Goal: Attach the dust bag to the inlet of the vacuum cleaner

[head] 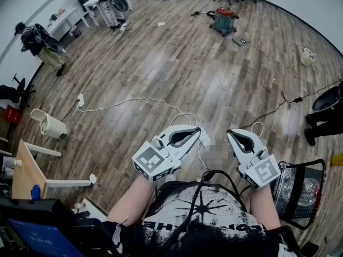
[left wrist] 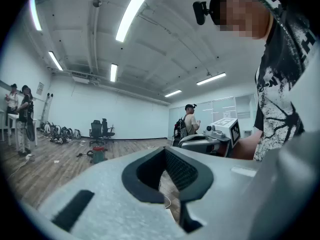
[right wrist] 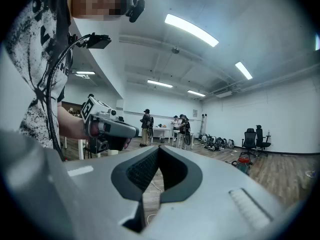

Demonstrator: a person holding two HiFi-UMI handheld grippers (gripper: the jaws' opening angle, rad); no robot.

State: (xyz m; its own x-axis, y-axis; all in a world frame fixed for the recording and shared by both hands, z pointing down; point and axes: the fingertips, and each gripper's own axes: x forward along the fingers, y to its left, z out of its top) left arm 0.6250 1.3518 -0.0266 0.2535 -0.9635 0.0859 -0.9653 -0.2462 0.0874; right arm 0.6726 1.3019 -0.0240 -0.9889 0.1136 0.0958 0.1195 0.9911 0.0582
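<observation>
Judging by the layout, the approach is the step in hand: the vacuum cleaner [head: 224, 19] stands in the upper centre-right of the head view, well apart from both grippers, and nothing of the task is gripped yet. The left gripper [head: 197, 133] and the right gripper [head: 232, 135] are held level at the lower middle of that frame, each with its jaws closed together on nothing. A dust bag cannot be picked out with certainty; the small flat thing [head: 240, 42] near the vacuum cleaner is too small to name. The walk is best made clear of the white cable [head: 134, 100] trailed across the wooden floor [head: 177, 63], and the jaws are best opened only once the bag is found. The cable's run is given by the head view alone. The ceiling lights [left wrist: 131, 14] are shown only in the gripper views, where the meeting jaws are seen close up.
</observation>
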